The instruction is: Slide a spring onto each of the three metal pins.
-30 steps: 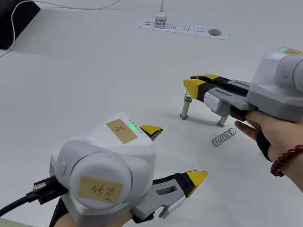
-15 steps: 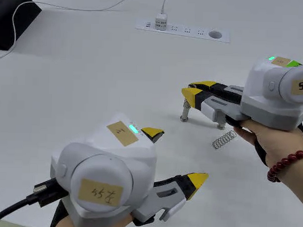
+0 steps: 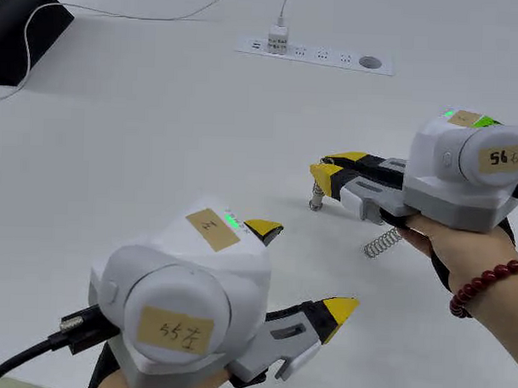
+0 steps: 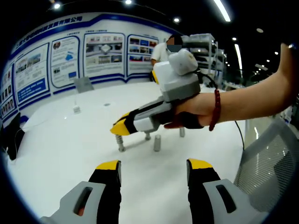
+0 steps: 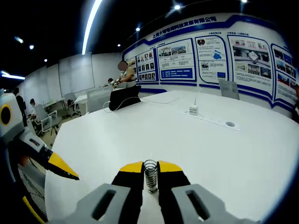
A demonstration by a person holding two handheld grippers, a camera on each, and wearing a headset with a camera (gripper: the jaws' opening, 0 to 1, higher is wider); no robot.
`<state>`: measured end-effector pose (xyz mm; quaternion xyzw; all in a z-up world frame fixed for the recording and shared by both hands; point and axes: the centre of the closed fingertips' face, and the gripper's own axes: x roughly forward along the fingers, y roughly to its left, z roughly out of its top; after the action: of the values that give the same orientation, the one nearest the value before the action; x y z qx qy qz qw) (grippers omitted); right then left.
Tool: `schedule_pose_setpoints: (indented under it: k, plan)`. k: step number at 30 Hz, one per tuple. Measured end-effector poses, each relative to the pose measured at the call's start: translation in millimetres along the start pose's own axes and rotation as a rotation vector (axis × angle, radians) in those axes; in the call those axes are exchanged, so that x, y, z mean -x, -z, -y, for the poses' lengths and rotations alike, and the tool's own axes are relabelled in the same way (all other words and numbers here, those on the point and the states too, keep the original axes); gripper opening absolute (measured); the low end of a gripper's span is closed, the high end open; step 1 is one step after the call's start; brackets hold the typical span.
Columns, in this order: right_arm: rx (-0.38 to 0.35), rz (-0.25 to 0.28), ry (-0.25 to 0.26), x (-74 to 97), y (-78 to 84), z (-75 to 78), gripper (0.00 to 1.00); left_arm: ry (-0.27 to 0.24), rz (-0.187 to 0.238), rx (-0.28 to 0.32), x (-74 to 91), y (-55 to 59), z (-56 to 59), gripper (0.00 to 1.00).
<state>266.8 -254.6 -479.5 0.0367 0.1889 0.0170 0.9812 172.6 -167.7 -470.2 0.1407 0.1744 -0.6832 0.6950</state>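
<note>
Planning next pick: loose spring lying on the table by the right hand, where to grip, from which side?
Take the loose spring mid-length, across its coils, coming down from above. It lies on its side on the table, axis diagonal, so probably turn the gripper square to that axis. The left gripper is open; the right gripper is shut on a second spring.

A loose spring (image 3: 383, 242) lies on the table (image 3: 159, 139) right of a pin (image 3: 317, 196), power strip (image 3: 319, 54) behind.

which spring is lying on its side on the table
The loose spring beside the person's right hand lies flat on the table. The other spring stands upright, clamped in the right gripper.
</note>
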Motion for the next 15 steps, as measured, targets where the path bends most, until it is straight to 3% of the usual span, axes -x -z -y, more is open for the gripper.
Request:
schedule_pose_setpoints:
  k: [15]
  plan:
    - [-0.009, -0.065, 0.009, -5.4, 20.3, -2.6, 0.12, 0.0, -0.004, -0.004, 0.0, 0.9, -0.4, 0.58]
